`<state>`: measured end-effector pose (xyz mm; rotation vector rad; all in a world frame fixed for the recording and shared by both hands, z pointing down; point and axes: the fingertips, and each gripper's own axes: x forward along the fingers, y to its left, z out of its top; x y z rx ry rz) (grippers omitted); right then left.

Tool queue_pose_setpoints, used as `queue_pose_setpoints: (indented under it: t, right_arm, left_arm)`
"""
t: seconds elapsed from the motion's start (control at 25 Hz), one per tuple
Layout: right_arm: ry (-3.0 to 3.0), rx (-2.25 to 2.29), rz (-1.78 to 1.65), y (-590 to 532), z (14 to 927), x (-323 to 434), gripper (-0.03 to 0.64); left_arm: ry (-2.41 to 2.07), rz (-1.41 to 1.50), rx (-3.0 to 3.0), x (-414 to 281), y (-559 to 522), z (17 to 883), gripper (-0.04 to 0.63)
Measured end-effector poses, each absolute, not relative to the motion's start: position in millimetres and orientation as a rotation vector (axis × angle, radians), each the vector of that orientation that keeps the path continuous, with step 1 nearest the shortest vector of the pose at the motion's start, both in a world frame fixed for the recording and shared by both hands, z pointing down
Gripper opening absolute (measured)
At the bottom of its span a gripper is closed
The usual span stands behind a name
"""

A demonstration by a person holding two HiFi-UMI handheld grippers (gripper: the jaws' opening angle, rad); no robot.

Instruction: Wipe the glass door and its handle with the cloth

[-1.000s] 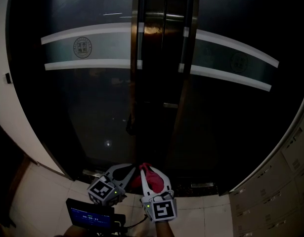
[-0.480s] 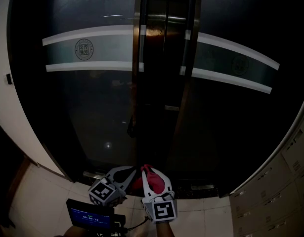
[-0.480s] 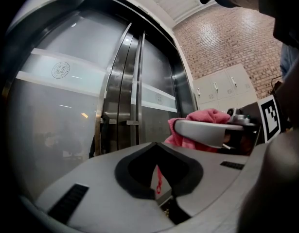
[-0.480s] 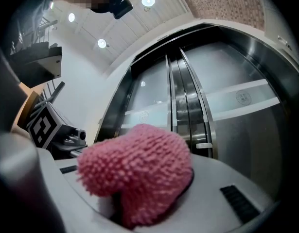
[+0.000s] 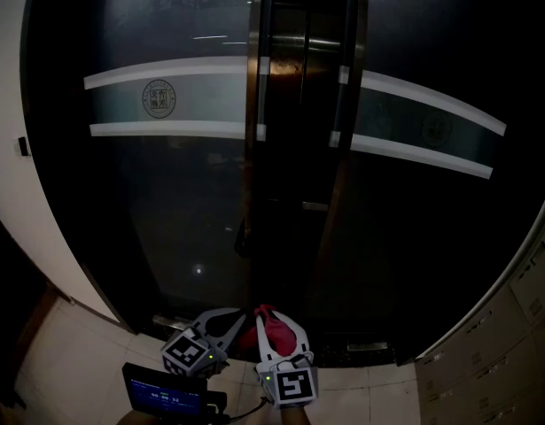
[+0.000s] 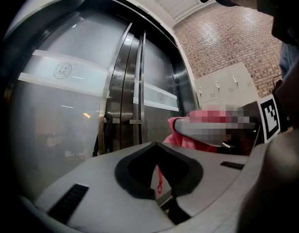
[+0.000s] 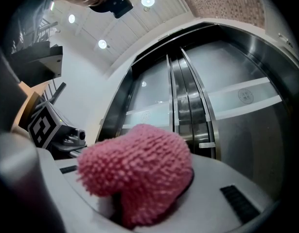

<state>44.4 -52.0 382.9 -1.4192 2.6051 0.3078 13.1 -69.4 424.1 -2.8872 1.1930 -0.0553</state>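
Observation:
A dark double glass door (image 5: 166, 202) with white frosted bands fills the head view. Two vertical metal handles (image 5: 261, 87) (image 5: 341, 96) stand at its middle seam, and show as handles (image 6: 136, 106) in the left gripper view. Both grippers are low in front of the door's foot, well short of the glass. My right gripper (image 5: 265, 315) is shut on a fluffy pink cloth (image 7: 137, 171), which bulges over its jaws. My left gripper (image 5: 239, 317) sits just left of it, its tips together (image 6: 156, 144) with nothing between them. The pink cloth (image 6: 188, 140) lies just beyond its tips.
A pale wall (image 5: 6, 149) borders the door on the left. Grey lockers (image 5: 520, 308) stand at the lower right, beside a brick wall (image 6: 222, 38). Light floor tiles (image 5: 86, 343) lie under me. A small device with a lit screen (image 5: 161, 390) sits near my left hand.
The head view has shifted a little, so the door sits slightly lower and further right in the frame. Both grippers keep their hold and stay side by side.

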Motion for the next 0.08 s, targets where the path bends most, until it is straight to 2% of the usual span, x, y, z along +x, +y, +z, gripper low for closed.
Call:
queue_pose_setpoints:
  t: [0.08]
  right_arm:
    - [2.604,-1.421,0.303,-50.9,384.0,44.5,0.054]
  left_arm:
    - [1.198,-0.058,-2.894,12.4,-68.2,425.9,0.006]
